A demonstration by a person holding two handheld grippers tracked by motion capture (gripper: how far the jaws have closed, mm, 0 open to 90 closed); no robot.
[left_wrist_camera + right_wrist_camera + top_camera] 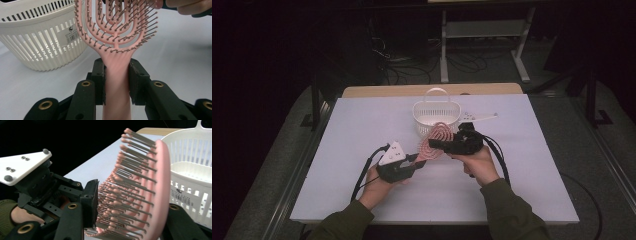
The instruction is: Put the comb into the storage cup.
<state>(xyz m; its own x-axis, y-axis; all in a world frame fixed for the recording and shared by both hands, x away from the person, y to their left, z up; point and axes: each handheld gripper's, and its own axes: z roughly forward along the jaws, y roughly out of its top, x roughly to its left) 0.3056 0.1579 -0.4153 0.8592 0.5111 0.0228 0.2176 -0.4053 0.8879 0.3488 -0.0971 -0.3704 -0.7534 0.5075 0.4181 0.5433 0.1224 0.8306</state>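
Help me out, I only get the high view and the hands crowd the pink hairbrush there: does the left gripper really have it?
Observer: Yes. The left gripper has its jaws clamped on the hairbrush by the handle, just below the head.
Operator: And the right one?
Observer: The right gripper straddles the head: one pad meets the bristle tips, and the other jaw sits behind the back.
Operator: Which way do the bristles face?
Observer: Towards the left gripper, with the back of the head turned to the white basket.
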